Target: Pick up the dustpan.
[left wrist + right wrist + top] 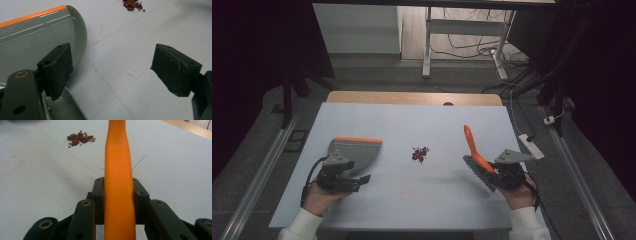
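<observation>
High view: the beans point(420, 154) lie mid-bench, between the dustpan point(354, 151) by the left gripper point(359, 181) and the right gripper point(488, 172).

Left gripper view: jaws released, straddling the dustpan handle point(63, 107), not pinching.

Right gripper view: jaws clenched on the brush handle point(118, 177), which points just right of the beans point(80, 138).
</observation>
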Demonstrator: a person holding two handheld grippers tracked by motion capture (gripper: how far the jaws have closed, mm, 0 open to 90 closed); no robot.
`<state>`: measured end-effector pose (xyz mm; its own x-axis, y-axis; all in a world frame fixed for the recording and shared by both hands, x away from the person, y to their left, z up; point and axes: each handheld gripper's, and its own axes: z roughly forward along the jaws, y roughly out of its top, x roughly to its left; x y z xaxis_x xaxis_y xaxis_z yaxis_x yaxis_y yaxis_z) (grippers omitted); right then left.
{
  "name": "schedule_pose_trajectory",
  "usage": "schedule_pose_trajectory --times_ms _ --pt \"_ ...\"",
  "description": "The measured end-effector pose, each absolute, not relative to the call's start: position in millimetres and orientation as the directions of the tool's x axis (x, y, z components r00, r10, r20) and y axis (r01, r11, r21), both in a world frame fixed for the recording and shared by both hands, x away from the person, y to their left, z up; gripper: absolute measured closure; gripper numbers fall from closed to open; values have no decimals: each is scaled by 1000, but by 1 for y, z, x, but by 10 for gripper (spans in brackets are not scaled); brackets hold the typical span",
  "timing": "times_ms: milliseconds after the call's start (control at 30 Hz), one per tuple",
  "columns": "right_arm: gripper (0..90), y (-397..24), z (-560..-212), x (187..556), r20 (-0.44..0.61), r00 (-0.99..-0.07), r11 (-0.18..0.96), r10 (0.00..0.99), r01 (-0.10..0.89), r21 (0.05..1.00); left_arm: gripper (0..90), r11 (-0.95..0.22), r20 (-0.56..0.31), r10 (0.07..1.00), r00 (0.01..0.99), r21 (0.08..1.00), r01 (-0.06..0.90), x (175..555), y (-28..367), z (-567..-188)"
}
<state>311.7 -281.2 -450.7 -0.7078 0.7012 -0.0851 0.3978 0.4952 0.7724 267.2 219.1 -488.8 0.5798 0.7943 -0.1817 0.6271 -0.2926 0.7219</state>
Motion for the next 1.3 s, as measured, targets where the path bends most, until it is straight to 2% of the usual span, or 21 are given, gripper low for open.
schedule_pose_trajectory --times_ms 433,633,1033,1300 --pt "699 -285 -453 311 -57 -715 466 697 390 794 176 -295 -205 781 590 711 638 271 216 -486" --pt "699 -284 -450 313 -98 -709 491 698 375 786 177 -298 -192 788 585 712 635 270 217 -485" --pt "699 -273 -452 314 -111 -719 510 686 367 778 178 -314 -177 785 594 713 627 273 212 -478" --pt "699 -269 -449 318 -108 -715 501 691 365 785 180 -304 -200 780 593 707 638 271 215 -477"
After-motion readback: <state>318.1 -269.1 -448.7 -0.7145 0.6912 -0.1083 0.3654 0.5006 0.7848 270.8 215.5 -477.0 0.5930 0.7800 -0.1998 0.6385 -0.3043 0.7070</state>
